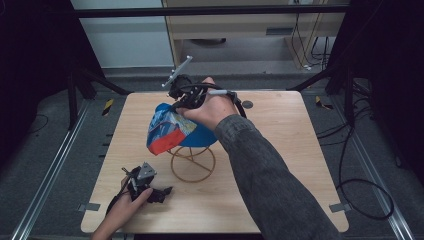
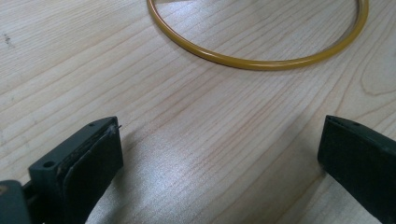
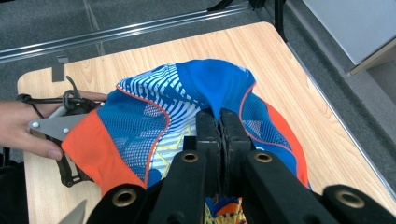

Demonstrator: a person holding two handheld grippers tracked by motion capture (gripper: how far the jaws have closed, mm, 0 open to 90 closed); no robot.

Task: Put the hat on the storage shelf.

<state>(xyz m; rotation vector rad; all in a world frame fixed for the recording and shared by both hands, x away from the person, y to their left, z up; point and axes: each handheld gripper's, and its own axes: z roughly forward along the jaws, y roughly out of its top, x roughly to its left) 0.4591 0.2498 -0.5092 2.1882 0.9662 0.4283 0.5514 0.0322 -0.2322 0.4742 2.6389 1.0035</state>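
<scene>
A blue, white and orange cap (image 1: 172, 131) sits draped over a yellow wire stand (image 1: 193, 163) in the middle of the table. My right gripper (image 1: 183, 98) comes at the cap from the far side. In the right gripper view my right gripper (image 3: 219, 116) is shut on a fold of the cap (image 3: 187, 102), pinching its blue fabric. My left gripper (image 1: 162, 192) rests low at the table's near left. In the left gripper view my left gripper (image 2: 219, 149) is open over bare wood, and the stand's yellow base ring (image 2: 261, 63) lies just beyond it.
The light wooden table (image 1: 280, 135) has a small dark round mark (image 1: 247, 104) near its far edge. Black frame legs and cables stand around the table on the grey floor. A metal rail (image 1: 50, 170) runs along the left side.
</scene>
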